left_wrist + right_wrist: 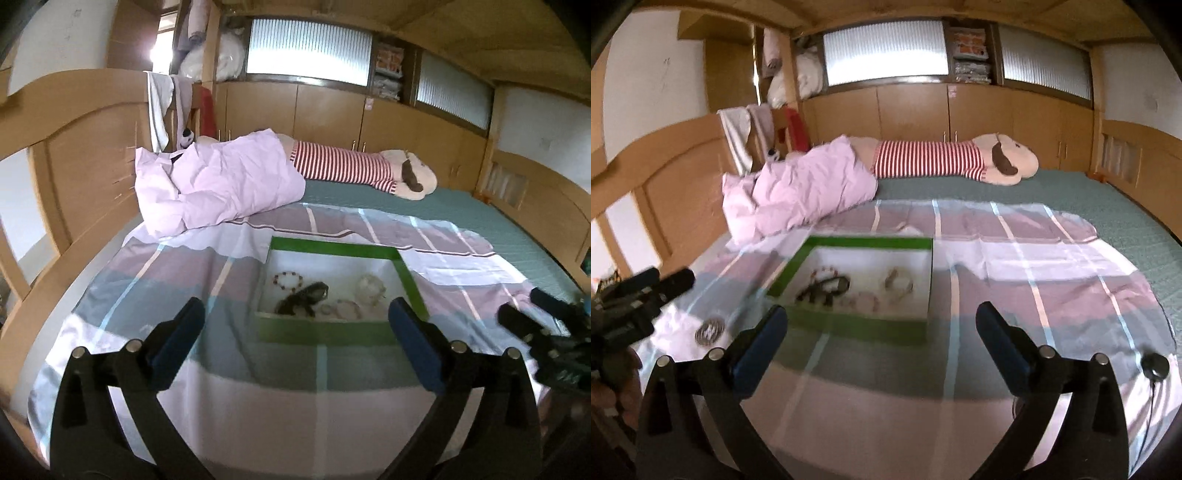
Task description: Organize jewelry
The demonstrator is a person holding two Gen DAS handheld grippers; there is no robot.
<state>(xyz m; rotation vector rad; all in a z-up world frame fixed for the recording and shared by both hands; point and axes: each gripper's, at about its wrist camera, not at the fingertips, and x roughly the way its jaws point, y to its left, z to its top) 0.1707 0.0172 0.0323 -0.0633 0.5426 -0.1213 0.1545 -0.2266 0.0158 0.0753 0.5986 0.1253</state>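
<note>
Your left gripper point(295, 325) and right gripper point(881, 332) hover with fingers apart, empty. The box point(341, 248) sits mid-bed on the sheet point(155, 280), long axis toward the far bed edge. Tangled jewelry point(301, 297) may snag, so several pieces lift together.
</note>
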